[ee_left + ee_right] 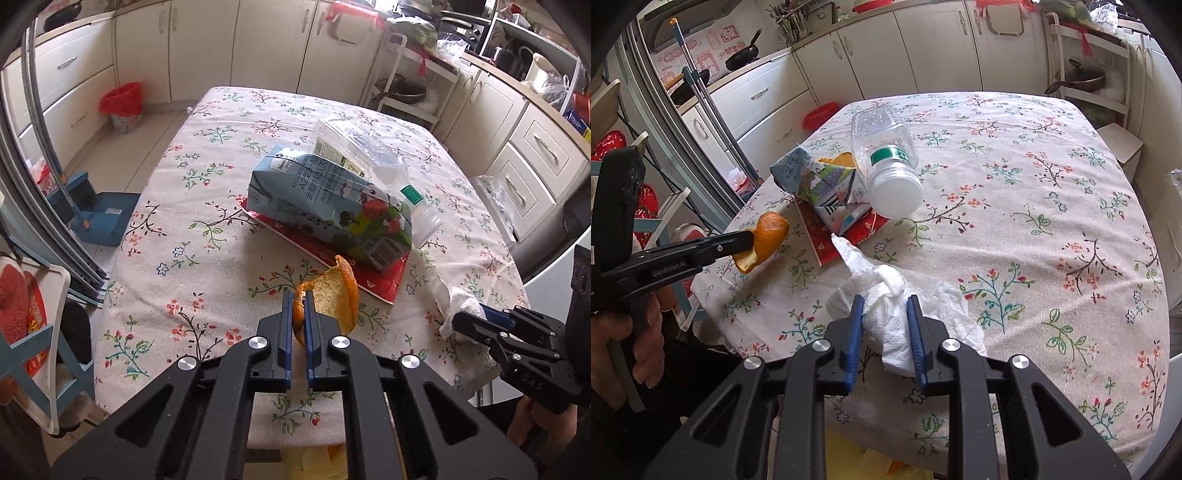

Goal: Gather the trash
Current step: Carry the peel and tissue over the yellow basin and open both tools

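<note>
looking along the left gripper [299,306], the left wrist view shows its blue pads closed on a piece of orange peel [332,295], which is held just above the near part of the floral tablecloth [177,206]. just past the peel a milk carton [325,206] lies on its side on a flat red packet [384,284]. behind the carton sits a clear plastic tray [354,144], and a clear bottle [421,210] with a green label band lies against the carton's right end. at the right edge the right gripper [476,317] reaches in to a crumpled tissue [454,306]. a red-lined bin [123,107] stands on the floor beyond the table's far left corner.

in the right wrist view, the right gripper [884,306] has its blue pads on either side of the tissue [886,306], touching it and squeezing its bunched middle; the tissue's loose edges lie on the cloth [1034,192]. the left gripper [748,240] comes in from the left, holding the peel [768,236] clear of the cloth near the table's left edge. beyond the tissue lie the red packet [820,236], the carton [820,184] and the bottle [886,158], its white cap toward the camera.
</note>
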Demonstrator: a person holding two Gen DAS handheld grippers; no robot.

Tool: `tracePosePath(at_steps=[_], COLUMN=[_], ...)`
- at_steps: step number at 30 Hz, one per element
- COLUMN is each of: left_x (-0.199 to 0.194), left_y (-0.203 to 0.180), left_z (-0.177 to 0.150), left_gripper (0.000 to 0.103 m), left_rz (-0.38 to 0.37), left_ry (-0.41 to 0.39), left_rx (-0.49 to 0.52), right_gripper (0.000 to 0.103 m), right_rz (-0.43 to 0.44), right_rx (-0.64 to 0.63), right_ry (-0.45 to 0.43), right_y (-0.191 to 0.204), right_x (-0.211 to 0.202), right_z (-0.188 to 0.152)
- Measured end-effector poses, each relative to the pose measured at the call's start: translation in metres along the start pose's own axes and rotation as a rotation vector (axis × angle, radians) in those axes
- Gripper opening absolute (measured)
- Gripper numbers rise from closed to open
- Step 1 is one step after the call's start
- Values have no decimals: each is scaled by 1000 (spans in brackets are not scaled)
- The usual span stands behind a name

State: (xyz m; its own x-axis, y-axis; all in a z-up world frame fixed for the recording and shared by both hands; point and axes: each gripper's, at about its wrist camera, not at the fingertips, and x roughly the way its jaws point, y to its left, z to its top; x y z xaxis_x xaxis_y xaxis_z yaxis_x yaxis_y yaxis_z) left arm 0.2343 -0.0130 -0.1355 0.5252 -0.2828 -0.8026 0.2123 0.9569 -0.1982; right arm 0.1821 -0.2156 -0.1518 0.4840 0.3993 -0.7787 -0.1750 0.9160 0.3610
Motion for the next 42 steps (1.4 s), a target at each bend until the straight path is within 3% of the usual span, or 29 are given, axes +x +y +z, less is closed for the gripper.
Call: tracePosePath(at_steps=[12,18,24,29,37,39,41,42], left_x=[-18,-43,-61,-71,-80,-82,-84,-84], left_y=[-10,-16,-21,-32,-45,-47,-48,-48], left_z=[-19,-48,-91,-127,-156,-159,-162,-163], left_gripper=[5,5,5,5,5,5,5,5], left_rz=[-21,-32,-52,-66,-76,-76,-77,-77], left_ry=[-19,-37,-7,35,60,60,61,62], left_rx=[30,51,60,82,125,131,135,137], right_gripper=[24,24,24,24,24,28,42,43], right_rz=[15,35,41,65,77,69,69,59], right_rx=[-9,-50,-78,-87,-119,-121,-120,-123], right_ry=[-13,-37,-15,77,255,303,342,349], right_y=[6,26,43,60,79,80,81,82], right_x=[-9,-32,-48,-50,-30,-23,-16,-15], right_z=[-12,-27,-60,-102,-149,-157,-162,-162])
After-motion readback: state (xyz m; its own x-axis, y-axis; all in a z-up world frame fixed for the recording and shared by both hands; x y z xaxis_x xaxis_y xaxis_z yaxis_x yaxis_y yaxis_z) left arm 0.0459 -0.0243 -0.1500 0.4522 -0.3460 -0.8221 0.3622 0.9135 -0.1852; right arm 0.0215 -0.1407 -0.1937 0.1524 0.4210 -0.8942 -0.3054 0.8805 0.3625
